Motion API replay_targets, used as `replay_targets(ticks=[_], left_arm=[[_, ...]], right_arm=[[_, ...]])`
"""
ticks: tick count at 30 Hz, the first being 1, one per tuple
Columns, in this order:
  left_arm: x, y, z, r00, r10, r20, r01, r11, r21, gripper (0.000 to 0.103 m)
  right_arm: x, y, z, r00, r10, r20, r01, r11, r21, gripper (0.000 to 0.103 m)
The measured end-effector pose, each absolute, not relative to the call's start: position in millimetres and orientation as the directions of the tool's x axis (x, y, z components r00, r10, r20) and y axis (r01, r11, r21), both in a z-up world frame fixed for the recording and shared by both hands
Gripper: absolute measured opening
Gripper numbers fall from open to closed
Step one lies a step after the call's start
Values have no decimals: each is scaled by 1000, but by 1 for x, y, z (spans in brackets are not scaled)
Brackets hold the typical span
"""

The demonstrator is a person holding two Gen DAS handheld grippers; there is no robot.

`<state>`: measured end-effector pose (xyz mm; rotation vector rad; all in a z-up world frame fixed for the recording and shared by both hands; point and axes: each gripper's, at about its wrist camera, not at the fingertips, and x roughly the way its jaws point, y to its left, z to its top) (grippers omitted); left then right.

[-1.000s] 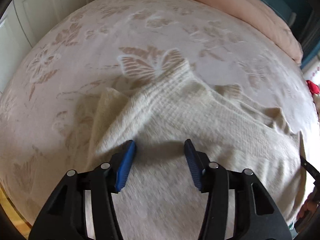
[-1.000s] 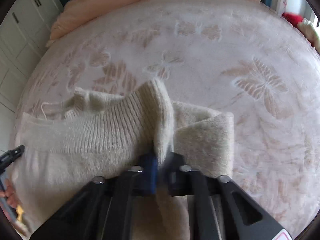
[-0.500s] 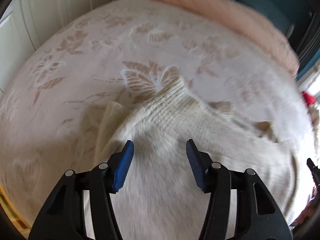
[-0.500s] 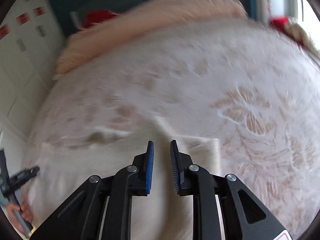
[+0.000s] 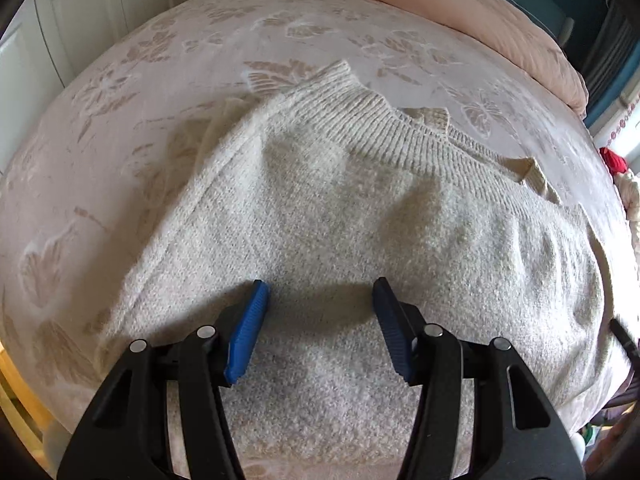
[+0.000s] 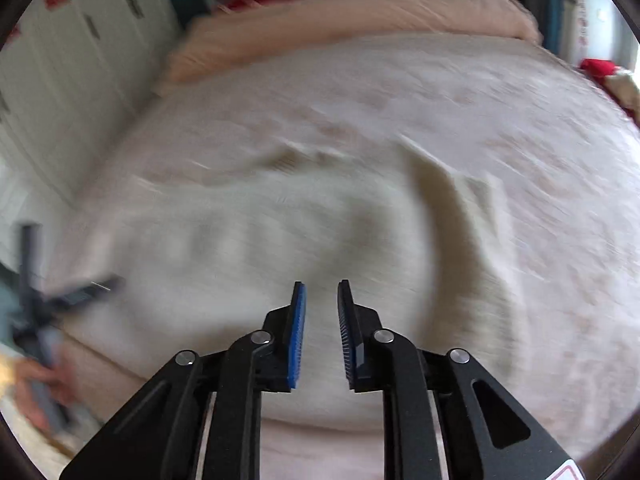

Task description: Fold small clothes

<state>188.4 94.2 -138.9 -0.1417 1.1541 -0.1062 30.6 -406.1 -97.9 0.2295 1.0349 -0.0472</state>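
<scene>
A cream sweater (image 5: 360,240) lies on the floral bedspread (image 5: 120,120); left gripper (image 5: 320,292) wide, right gripper (image 6: 321,292) narrow, both empty.

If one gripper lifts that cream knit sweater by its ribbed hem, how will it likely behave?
Probably floppy: the sweater already lies in soft rumples on the bedspread, so it would drape and sag rather than hold shape. Its fuzzy knit likely gives the gripper good friction. The thick ribbed hem suggests some bulk, though probably still light.
</scene>
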Motion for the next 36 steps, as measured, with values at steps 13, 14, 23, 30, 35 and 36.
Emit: replay_targets(ticks=[13,14,23,30,35,36], left_arm=[[126,190,-125,445,-189,-876,-180,939,-294,56],[122,200,-129,434,-174,-884,-209,935,-286,56],[117,217,-136,446,-249,-860,-250,887,-387,73],[129,203,-130,437,-299,-848,-193,890,-414,16],[133,212,-141,389,-271,-881,-239,893,-380,16],[134,211,-150,374,-277,-885,-248,890,-383,17]], right_arm=[[-23,-474,-134,400,-48,-915,316,945,89,33],[-27,-473,-123,420,-45,-906,326,940,104,33],[-41,-477,-109,458,-61,-887,380,915,134,71],[-42,-497,-105,540,155,-827,389,825,409,10],[-47,-511,-98,516,58,-855,377,881,287,9],[-42,-514,-125,440,65,-896,387,886,254,10]])
